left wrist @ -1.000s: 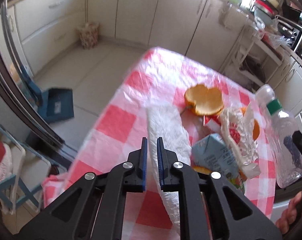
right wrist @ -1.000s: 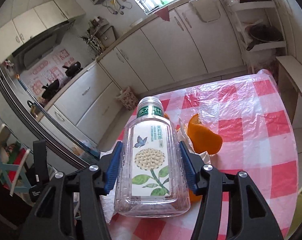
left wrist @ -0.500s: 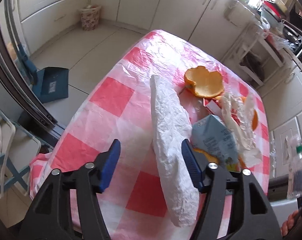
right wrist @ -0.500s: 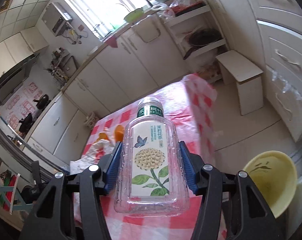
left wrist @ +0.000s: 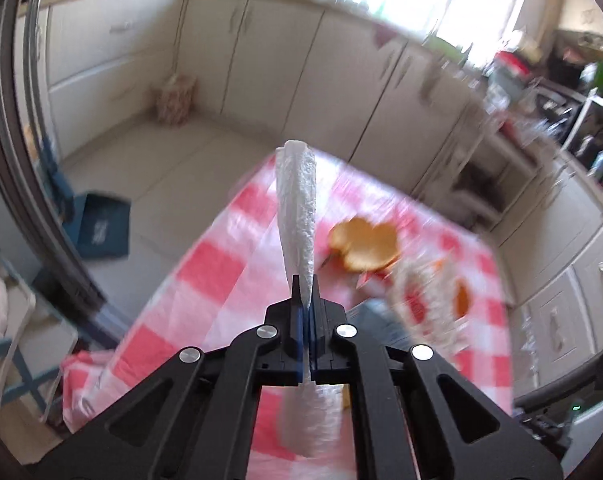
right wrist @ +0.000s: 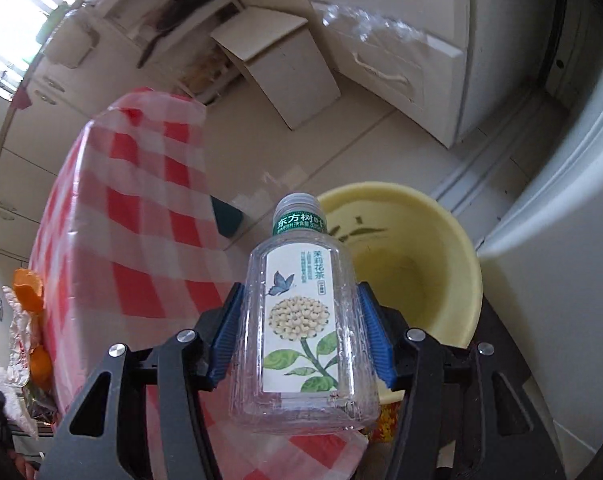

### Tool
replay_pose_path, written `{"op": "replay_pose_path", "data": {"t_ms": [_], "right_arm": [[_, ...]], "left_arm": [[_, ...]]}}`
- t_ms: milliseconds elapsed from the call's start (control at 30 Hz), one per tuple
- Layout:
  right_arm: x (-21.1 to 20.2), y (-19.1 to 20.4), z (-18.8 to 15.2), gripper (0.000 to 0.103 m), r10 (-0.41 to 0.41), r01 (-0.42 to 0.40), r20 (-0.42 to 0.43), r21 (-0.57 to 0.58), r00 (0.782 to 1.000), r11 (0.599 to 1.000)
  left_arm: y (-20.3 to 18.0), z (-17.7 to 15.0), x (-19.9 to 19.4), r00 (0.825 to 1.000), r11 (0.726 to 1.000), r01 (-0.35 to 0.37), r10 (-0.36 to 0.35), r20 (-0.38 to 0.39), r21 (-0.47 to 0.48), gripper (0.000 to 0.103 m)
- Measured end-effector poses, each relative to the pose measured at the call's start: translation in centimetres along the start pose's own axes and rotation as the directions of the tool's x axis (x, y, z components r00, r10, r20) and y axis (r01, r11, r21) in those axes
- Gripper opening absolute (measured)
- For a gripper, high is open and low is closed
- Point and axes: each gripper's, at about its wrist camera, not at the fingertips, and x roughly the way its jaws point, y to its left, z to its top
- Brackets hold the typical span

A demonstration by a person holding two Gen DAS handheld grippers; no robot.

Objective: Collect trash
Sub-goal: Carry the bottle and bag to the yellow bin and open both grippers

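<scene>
Half a second ago the left gripper (left wrist: 306,312) stood wide open around the white plastic bag (left wrist: 299,216); now its blue pads are pinched tight on the bag, which rises from the jaws as a thin upright strip, its lower end hanging below them over the checked tablecloth (left wrist: 205,272). The right gripper (right wrist: 301,344) has swung off the table toward the floor, its pads clamped against both sides of the clear bottle (right wrist: 299,320), green neck band pointing away. Just beyond the bottle's cap, slightly right, sits the yellow bin (right wrist: 417,264), mouth open. On the table past the left jaws, to the right, lie an orange peel (left wrist: 365,244) and blurred crumpled wrappers (left wrist: 425,300). Farther off stand pale kitchen cabinets (left wrist: 261,60).
</scene>
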Motion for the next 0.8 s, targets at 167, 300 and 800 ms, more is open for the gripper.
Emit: {"op": "replay_pose_path", "data": {"t_ms": [167, 300, 800], "right_arm": [[-1.1, 0.4, 1.1, 0.070, -0.012, 0.010, 0.046, 0.035, 0.999, 0.999], [-7.0, 4.0, 1.6, 0.072, 0.155, -0.143, 0.185, -0.080, 0.970, 0.987], [-25.2, 13.6, -4.0, 0.093, 0.527, -0.230, 0.628, -0.494, 0.573, 0.838]], "left_arm": [[-3.7, -0.4, -4.6, 0.985, 0.985, 0.161, -0.164, 0.045, 0.059, 0.002], [-9.9, -3.5, -6.2, 0.947, 0.937, 0.321, -0.315, -0.063, 0.139, 0.002], [-33.0, -22.7, 7.6, 0.700, 0.838, 0.535, -0.370, -0.611, 0.105, 0.002]]}}
